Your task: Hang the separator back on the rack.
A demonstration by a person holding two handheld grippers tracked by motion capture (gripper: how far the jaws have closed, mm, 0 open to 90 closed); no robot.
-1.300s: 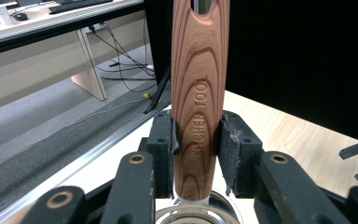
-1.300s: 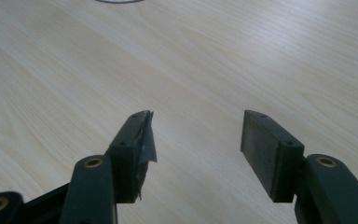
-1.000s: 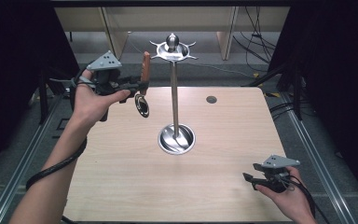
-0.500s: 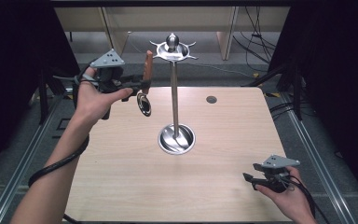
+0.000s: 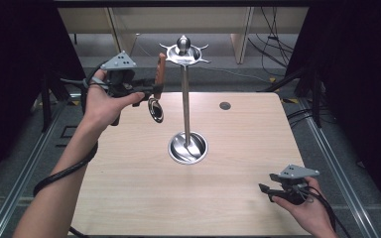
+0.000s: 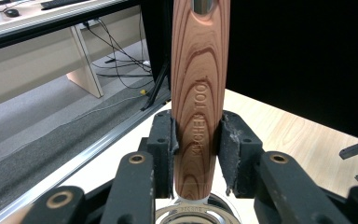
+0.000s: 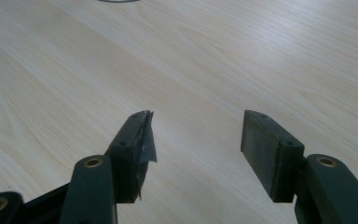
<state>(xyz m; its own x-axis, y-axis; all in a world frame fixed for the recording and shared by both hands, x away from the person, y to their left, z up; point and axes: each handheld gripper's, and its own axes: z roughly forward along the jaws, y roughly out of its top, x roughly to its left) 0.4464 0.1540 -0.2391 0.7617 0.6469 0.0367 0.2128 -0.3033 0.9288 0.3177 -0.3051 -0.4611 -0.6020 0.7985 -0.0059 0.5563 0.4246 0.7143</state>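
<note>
A kitchen utensil with a wooden handle (image 5: 159,74) and a round metal head hangs upright in the air, left of a steel utensil stand (image 5: 185,104). My left gripper (image 5: 151,90) is shut on the wooden handle (image 6: 198,98), level with the hooked top plate (image 5: 184,53) of the stand and a short way to its left. The stand rises from a round base (image 5: 188,148) at the table's middle. Low at the front right corner, my right gripper (image 5: 264,191) stands open, with only bare wood between its pads (image 7: 270,151).
The light wooden table (image 5: 129,193) has a small dark round hole (image 5: 224,105) at the back right. Metal rails run along both sides of the table. Desks and loose cables stand on the floor beyond the far edge.
My left gripper has carried the utensil up and to the right, closer to the top of the stand. The right gripper has stayed put.
</note>
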